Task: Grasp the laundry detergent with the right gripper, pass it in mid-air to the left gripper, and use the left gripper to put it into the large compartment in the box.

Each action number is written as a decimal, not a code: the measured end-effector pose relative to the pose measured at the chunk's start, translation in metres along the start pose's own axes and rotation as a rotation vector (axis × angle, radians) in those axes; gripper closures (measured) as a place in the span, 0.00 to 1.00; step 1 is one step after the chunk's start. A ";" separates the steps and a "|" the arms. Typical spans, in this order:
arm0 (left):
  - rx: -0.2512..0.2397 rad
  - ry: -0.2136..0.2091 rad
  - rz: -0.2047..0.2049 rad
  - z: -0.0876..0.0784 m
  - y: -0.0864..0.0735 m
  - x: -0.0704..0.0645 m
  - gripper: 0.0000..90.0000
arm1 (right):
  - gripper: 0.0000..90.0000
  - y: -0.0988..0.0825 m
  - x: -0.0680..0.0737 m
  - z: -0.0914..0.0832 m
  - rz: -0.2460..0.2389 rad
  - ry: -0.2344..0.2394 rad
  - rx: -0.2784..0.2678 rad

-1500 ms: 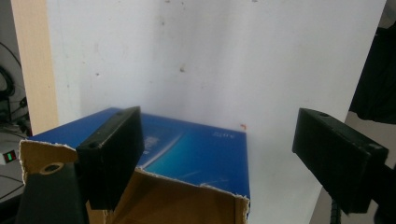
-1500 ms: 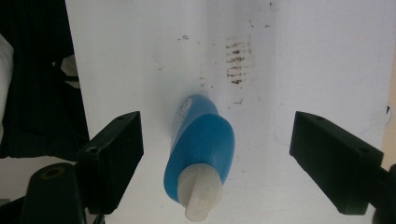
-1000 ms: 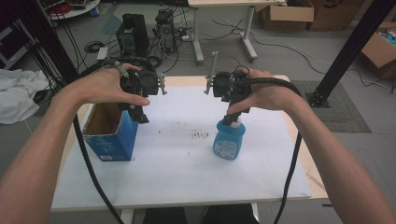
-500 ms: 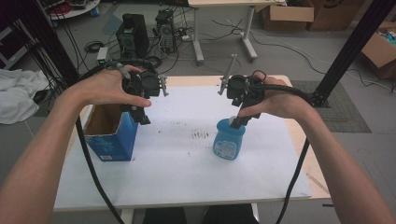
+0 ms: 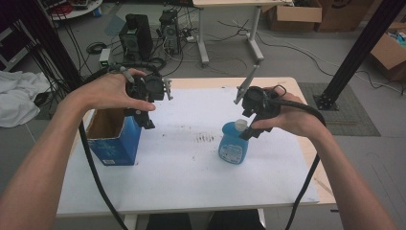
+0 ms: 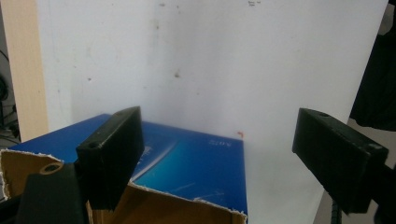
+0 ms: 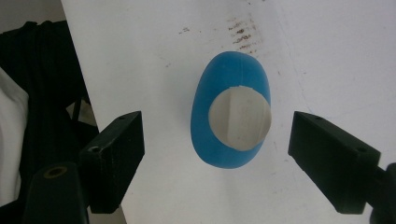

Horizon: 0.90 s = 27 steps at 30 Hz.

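A blue bottle (image 5: pixel 233 146) with a white cap (image 5: pixel 241 125) stands upright right of the table's middle. My right gripper (image 5: pixel 248 132) hangs just over its cap, tilted in from the right. From above, the right gripper (image 7: pixel 217 119) is open, and the cap (image 7: pixel 240 119) and blue shoulder (image 7: pixel 210 88) lie between the jaws, touching neither. A blue cardboard box (image 5: pixel 115 139) with a torn open top stands at the table's left. My left gripper (image 5: pixel 146 122) hovers over its right edge. The left gripper (image 6: pixel 219 121) is open and empty, the box (image 6: pixel 187 168) below it.
The white table (image 5: pixel 191 182) has dark smudges (image 5: pixel 206 139) at its middle and a wooden rim (image 5: pixel 316 172) at the right. On the floor behind are computer towers (image 5: pixel 136 28), a desk's legs (image 5: pixel 203 33) and cardboard boxes (image 5: pixel 292 14). A black post (image 5: pixel 359 48) stands at the right.
My right gripper has moved to the right and down, from above the bottle to beside its cap, jaws still wide. The left gripper has stayed over the box.
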<state>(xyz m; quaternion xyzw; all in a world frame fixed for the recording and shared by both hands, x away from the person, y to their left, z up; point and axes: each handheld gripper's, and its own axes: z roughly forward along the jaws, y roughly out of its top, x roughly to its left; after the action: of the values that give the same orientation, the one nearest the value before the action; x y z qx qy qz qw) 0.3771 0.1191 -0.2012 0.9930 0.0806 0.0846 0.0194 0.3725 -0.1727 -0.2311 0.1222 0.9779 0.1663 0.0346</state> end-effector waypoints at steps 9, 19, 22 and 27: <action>-0.006 -0.005 -0.003 0.003 -0.003 0.000 0.19 | 0.18 -0.022 0.001 0.007 0.054 -0.014 -0.089; -0.006 -0.009 0.004 0.005 0.000 0.000 0.19 | 0.18 -0.048 -0.002 0.025 0.122 -0.030 -0.156; -0.009 -0.010 0.005 0.006 0.001 0.000 0.19 | 0.18 -0.057 -0.002 0.034 0.147 -0.033 -0.189; -0.004 -0.011 0.007 0.006 0.002 -0.001 0.19 | 0.18 -0.064 0.000 0.044 0.167 -0.030 -0.202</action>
<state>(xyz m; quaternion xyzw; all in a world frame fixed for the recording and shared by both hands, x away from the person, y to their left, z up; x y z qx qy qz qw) 0.3779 0.1166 -0.2071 0.9936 0.0769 0.0794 0.0215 0.3630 -0.2176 -0.2942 0.2016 0.9419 0.2643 0.0474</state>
